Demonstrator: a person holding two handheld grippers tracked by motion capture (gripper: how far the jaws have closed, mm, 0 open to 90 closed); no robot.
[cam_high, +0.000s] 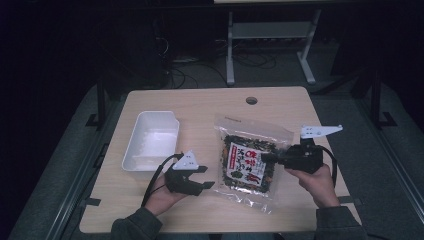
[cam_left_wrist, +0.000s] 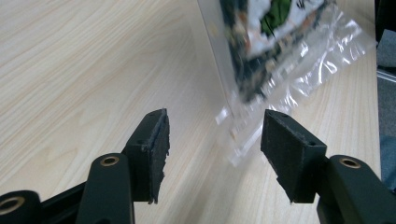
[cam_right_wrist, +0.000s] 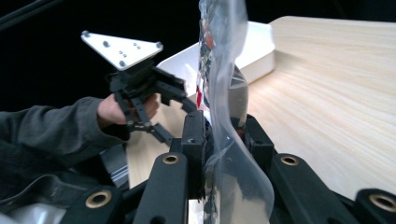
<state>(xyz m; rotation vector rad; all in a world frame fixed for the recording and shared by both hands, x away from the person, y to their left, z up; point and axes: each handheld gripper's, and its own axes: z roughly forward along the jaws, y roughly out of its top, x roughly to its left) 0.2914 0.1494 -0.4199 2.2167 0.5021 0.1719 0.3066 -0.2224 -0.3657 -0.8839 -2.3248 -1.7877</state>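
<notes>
Two grippers are seen at the table. The right gripper (cam_right_wrist: 224, 135) is clamped on the snack bag (cam_high: 250, 160), whose clear edge is pinched between its pads. The left gripper (cam_left_wrist: 215, 140) is released – nothing is touched, the bag's corner lying just ahead of its parted jaws. Red characters are printed on the white label – too blurred, perhaps, to be read. A white tray (cam_high: 150, 142) is set nearby on the table (cam_high: 200, 105).

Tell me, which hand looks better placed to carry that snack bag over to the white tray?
Probably the right: the right gripper is clamped on the snack bag, while the left gripper is open beside the bag's corner, though nearer the white tray.
</notes>
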